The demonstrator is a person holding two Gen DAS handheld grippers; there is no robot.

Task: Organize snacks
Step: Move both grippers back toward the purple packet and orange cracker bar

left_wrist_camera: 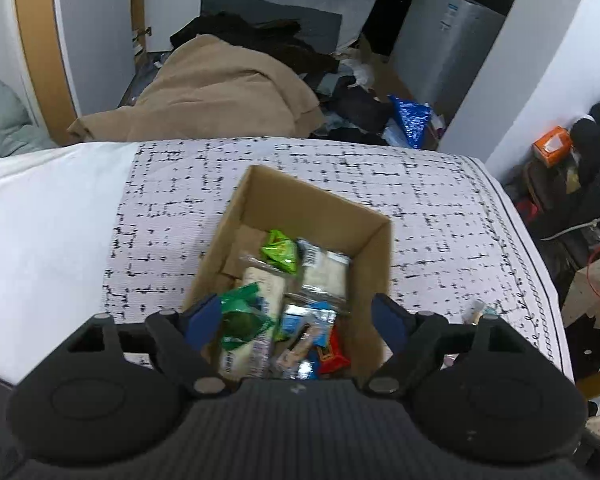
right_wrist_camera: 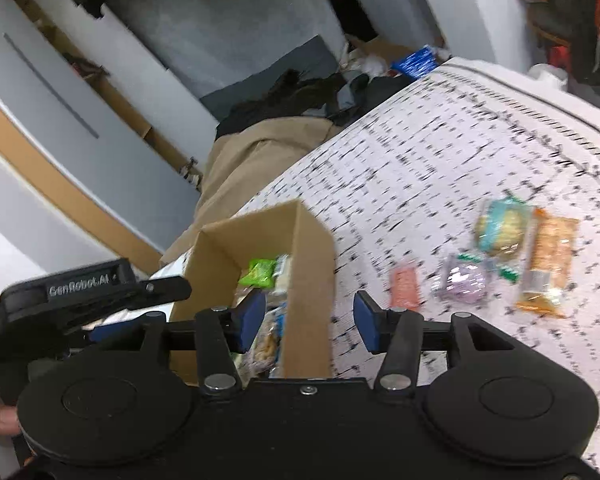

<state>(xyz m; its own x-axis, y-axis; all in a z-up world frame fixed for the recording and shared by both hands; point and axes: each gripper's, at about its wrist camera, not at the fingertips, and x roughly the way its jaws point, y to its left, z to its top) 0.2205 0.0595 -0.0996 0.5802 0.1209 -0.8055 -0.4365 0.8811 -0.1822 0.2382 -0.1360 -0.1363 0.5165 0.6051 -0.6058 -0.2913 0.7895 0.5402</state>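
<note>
An open cardboard box (left_wrist_camera: 300,216) of mixed wrapped snacks sits mid-frame on the bed (left_wrist_camera: 420,184). Four packets (right_wrist_camera: 548,264) lie right of it. Left claw (left_wrist_camera: 300,320) and right claw (right_wrist_camera: 309,322) gape wide, empty.

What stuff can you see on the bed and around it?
cardboard box: one, brown, open on the bed
snacks in the box: several packets, green, blue, red, clear; too jumbled to count
loose snacks: about four, orange, teal, purple, pink, on the cover right of the box
bed cover: one, white with black flecks
blanket: one, tan, heaped beyond the bed
blue foil bag: one, among floor clutter
left gripper: open, over the box
right gripper: open, above the box's right wall
</note>
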